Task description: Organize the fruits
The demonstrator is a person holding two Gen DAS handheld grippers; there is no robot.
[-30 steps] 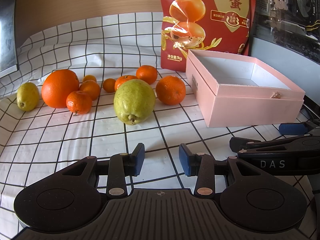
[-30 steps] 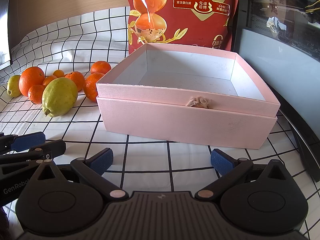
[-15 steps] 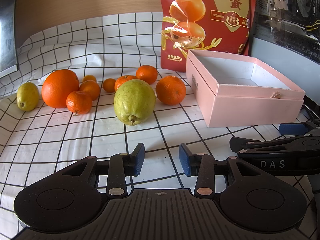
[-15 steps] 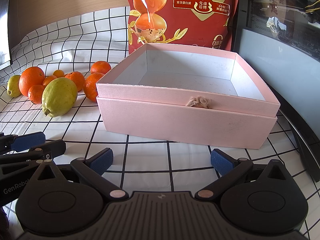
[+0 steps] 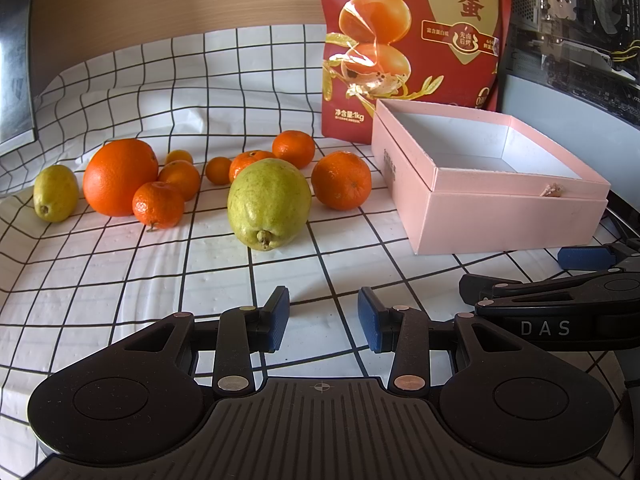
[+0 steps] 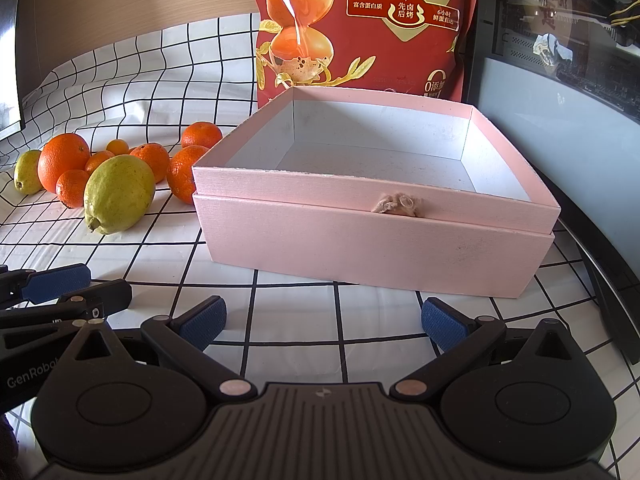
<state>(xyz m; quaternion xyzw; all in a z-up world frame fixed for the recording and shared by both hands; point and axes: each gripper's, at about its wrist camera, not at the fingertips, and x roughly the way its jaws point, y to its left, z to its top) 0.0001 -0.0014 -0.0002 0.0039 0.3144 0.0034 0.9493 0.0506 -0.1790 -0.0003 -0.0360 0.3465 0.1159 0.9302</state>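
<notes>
A large green pear [image 5: 269, 203] lies on the checked cloth ahead of my left gripper [image 5: 323, 320], which is open and empty with a narrow gap. Behind it lie a big orange [image 5: 120, 176], several small mandarins [image 5: 341, 179] and a small green pear [image 5: 55, 193]. An open pink box [image 5: 496, 216] stands at the right, empty inside. My right gripper [image 6: 323, 320] is wide open and empty, just in front of the pink box [image 6: 372, 240]. The large pear [image 6: 118, 193] shows at its left.
A tall red snack bag [image 5: 412, 40] stands behind the box against the wall. A dark computer case [image 6: 560, 40] is at the right. The right gripper's body [image 5: 560, 308] lies beside my left one. The checked cloth [image 5: 120, 280] covers the table.
</notes>
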